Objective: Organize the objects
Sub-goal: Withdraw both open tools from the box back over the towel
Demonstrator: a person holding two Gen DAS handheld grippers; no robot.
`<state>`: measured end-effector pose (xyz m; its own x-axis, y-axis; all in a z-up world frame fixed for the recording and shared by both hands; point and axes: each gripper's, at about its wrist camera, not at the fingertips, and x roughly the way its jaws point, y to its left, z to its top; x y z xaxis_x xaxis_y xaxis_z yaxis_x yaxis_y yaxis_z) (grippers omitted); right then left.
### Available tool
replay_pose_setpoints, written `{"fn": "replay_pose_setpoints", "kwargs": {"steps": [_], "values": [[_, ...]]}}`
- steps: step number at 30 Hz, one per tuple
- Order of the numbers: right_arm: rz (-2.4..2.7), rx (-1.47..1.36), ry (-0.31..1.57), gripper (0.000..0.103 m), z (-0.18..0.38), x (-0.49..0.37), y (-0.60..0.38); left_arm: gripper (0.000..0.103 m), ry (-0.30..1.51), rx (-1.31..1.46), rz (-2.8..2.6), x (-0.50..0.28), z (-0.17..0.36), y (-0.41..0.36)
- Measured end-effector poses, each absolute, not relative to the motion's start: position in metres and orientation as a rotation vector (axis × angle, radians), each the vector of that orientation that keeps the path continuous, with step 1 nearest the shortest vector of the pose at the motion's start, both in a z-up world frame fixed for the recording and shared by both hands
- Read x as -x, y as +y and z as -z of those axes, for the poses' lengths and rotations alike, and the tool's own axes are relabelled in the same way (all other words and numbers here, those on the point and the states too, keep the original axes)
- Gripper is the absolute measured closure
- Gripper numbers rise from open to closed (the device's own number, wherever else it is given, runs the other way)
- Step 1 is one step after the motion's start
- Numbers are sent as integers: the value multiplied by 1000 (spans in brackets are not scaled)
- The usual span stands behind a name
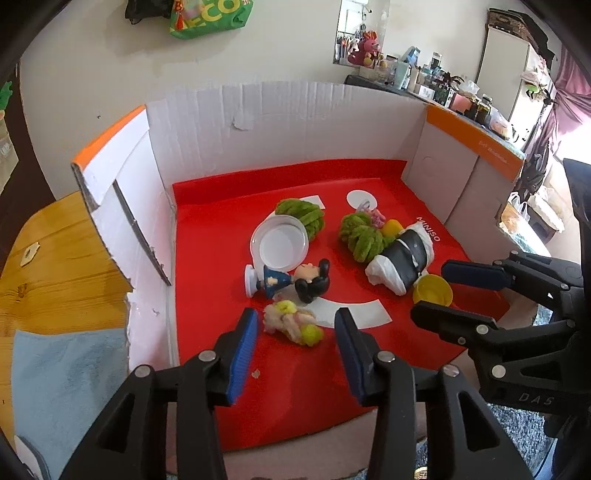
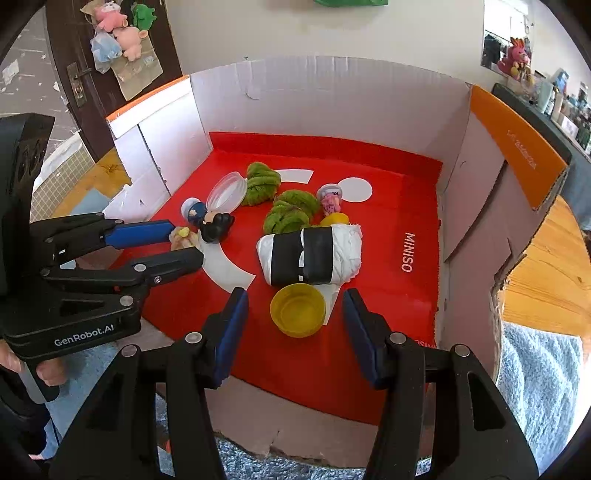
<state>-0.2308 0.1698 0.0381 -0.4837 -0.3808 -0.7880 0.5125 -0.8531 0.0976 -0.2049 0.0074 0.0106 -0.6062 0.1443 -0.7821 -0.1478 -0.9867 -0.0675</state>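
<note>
Both gaping, empty: left claw [image 1: 295,332] over pale figurine [image 1: 291,322]; right claw [image 2: 295,314] over yellow cap [image 2: 297,310].

A red mat [image 2: 369,240], a yellow cap [image 2: 297,310], green fluffy balls [image 2: 291,212] and a black-and-white roll [image 2: 310,254] are seen.

Green bag [image 1: 210,18] on wall, plush toys [image 2: 122,26] on door

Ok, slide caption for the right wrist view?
Open right gripper lined up on yellow cap beside taped bundle.
</note>
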Motion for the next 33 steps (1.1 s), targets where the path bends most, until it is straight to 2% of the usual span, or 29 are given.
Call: {"fn": "replay_pose_setpoints", "kwargs": {"steps": [6, 13, 16, 24, 26, 29, 33], "values": [[2337, -1150, 206, 44, -42, 224, 172, 49, 33, 1258, -2721, 194, -20, 8], [2361, -1103, 202, 41, -50, 213, 176, 49, 20, 1209, -2763, 178, -34, 2], [2369, -1089, 204, 36, -52, 210, 176, 48, 23, 1196, -2777, 172, -37, 1], [2379, -1079, 181, 33, -54, 203, 182, 36, 24, 1183, -2795, 163, -40, 1], [2386, -1070, 179, 26, -56, 200, 183, 32, 19, 1180, -2803, 160, -40, 0], [2396, -1056, 177, 25, -59, 195, 185, 30, 17, 1175, -2814, 157, -41, -1], [2398, -1045, 163, 24, -61, 189, 187, 20, 13, 1169, -2830, 153, -42, -3]]}}
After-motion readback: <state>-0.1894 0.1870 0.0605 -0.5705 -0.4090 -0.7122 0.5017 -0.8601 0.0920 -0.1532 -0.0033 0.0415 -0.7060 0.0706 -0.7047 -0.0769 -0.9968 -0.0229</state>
